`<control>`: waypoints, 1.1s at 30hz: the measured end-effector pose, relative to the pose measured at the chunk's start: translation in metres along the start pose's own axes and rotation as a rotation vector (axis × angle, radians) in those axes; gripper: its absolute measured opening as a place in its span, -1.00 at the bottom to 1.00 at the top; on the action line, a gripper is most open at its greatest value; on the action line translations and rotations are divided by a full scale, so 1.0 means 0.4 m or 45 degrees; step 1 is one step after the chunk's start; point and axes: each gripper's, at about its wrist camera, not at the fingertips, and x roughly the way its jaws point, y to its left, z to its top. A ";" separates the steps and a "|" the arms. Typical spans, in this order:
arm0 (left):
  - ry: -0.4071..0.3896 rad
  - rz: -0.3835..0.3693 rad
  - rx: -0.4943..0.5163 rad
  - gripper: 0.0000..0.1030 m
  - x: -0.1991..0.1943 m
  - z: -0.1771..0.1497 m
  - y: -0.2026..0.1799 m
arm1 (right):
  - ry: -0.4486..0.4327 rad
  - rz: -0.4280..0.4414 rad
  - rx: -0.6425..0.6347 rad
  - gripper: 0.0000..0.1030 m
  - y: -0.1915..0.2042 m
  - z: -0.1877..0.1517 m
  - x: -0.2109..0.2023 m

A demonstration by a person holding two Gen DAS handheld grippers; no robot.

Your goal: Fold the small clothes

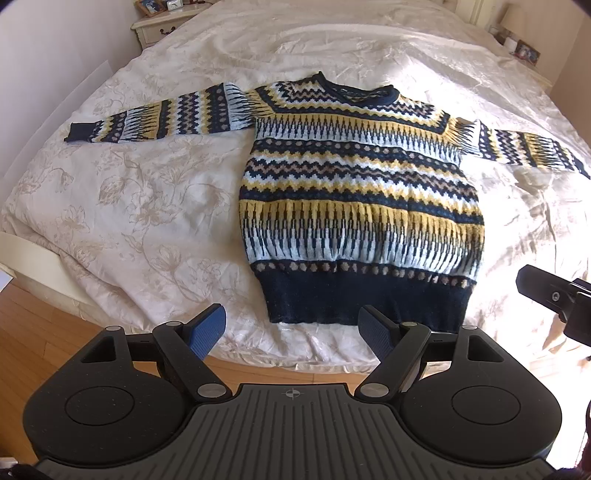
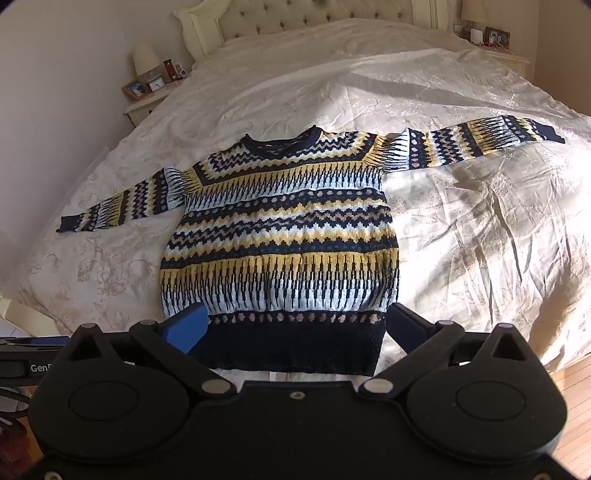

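A knitted sweater (image 1: 358, 184) with navy, yellow, white and tan bands lies flat and face up on the bed, both sleeves spread straight out, neck toward the headboard. My left gripper (image 1: 295, 326) hovers open just short of the navy hem (image 1: 365, 301), holding nothing. In the right wrist view the same sweater (image 2: 284, 236) fills the middle, and my right gripper (image 2: 295, 326) is open above the hem (image 2: 291, 347), its blue fingers (image 2: 186, 326) wide apart with nothing between them. The right gripper also shows at the right edge of the left wrist view (image 1: 557, 299).
A cream floral bedspread (image 1: 147, 192) covers the bed, wrinkled to the right of the sweater. Nightstands with frames and a clock stand at the head, on the left (image 2: 147, 92) and right (image 2: 495, 40). A tufted headboard (image 2: 295, 18) is behind. Wooden floor (image 1: 40, 339) lies below the bed's edge.
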 end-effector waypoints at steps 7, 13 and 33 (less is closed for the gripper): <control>-0.001 0.000 0.000 0.52 0.000 0.000 0.011 | 0.008 0.003 -0.005 0.98 0.014 0.002 0.006; 0.006 -0.008 -0.010 0.52 0.009 0.009 0.031 | 0.014 0.006 -0.012 0.98 0.028 0.007 0.013; 0.012 -0.014 -0.018 0.52 0.019 0.016 0.036 | 0.016 0.003 -0.014 0.98 0.042 0.011 0.023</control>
